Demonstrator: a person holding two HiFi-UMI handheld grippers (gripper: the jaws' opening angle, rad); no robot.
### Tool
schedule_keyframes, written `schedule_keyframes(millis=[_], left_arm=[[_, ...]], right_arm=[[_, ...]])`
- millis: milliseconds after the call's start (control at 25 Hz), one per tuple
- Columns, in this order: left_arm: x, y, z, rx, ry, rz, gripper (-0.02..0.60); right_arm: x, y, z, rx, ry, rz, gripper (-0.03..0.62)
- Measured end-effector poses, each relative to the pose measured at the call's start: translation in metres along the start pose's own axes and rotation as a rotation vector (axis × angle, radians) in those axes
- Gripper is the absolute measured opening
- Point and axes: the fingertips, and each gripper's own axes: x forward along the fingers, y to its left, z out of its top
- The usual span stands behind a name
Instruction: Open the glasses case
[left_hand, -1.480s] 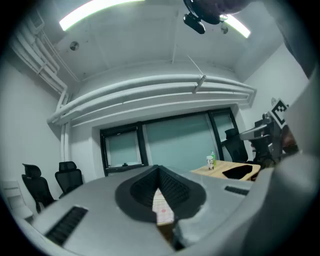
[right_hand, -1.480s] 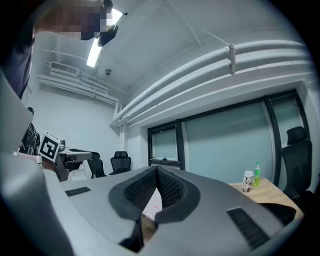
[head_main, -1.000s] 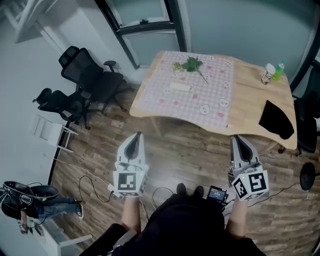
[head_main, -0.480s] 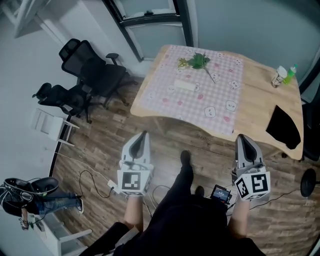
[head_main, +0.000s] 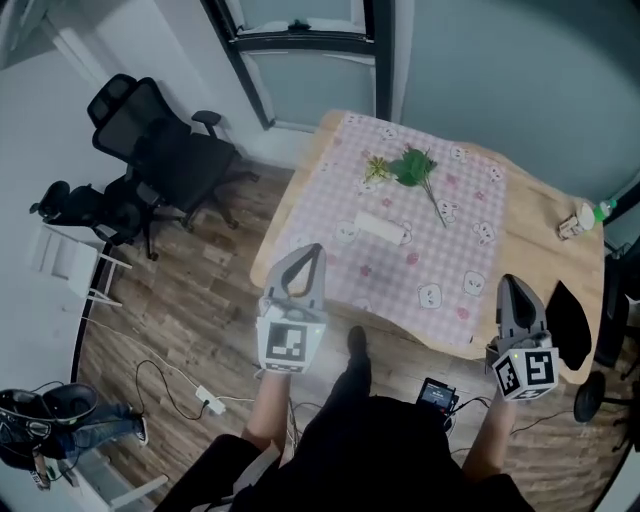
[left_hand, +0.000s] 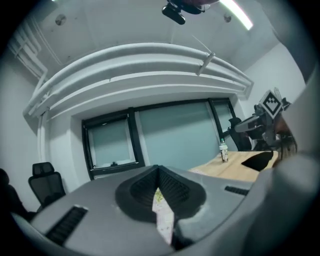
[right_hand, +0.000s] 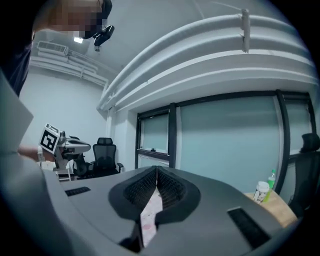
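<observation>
Glasses case (head_main: 383, 228): pale, oblong, flat on the pink checked cloth (head_main: 430, 262), near the cloth's middle, well ahead of both grippers and touched by neither; too small to tell whether its lid is up. Nearest, the person's dark clothing fills the bottom of the head view, with a small black device (head_main: 437, 393) at the waist. Left gripper (head_main: 312, 250): jaws pressed together at the tip, nothing between them, only a sliver of cloth seen through the lower slit; held level, its tip over the near left corner of the table (head_main: 535, 230). Right gripper (head_main: 512, 283): jaws likewise closed tight and empty, tip over the table's near right edge, just beside a black fabric item (head_main: 568, 318) on bare wood. Beyond the case, a green sprig (head_main: 412, 167) with small yellowish flowers lies on the cloth. At the far right corner, a small white bottle (head_main: 577, 223) and a green one (head_main: 603, 209) side by side. Left of the table, wooden floor (head_main: 180, 310) with a white cable and plug strip (head_main: 210, 402); further off, two black office chairs (head_main: 160, 140). Farthest, a dark-framed window (head_main: 300, 40).
</observation>
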Motion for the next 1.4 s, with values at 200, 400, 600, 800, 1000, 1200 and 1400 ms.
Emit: schedule_keyframes(millis=[200, 400, 600, 800, 1000, 1200, 1400], left_arm=[[0.059, 0.049, 0.013, -0.031, -0.04, -0.027, -0.005], [0.084, 0.046, 0.002, -0.141, -0.005, 0.0, -0.005], [0.091, 0.029, 0.009, -0.153, 0.009, 0.022, -0.005], [0.087, 0.019, 0.005, -0.153, 0.048, 0.029, -0.005], [0.089, 0.021, 0.006, -0.152, 0.051, 0.039, -0.005], [0.091, 0.022, 0.003, -0.159, 0.056, 0.044, -0.005], [0.094, 0.025, 0.0, -0.158, 0.056, 0.048, -0.005]], right_arm=[[0.054, -0.028, 0.023, -0.039, 0.025, -0.051, 0.017], [0.091, -0.04, 0.018, -0.041, 0.047, -0.02, 0.017], [0.107, -0.05, 0.011, -0.017, 0.04, 0.042, 0.017], [0.108, -0.048, -0.002, 0.01, 0.052, 0.066, 0.017], [0.108, -0.039, -0.001, 0.01, 0.021, 0.091, 0.019], [0.116, -0.015, 0.005, 0.008, -0.021, 0.155, 0.229], [0.13, -0.009, 0.002, -0.007, -0.017, 0.17, 0.229]])
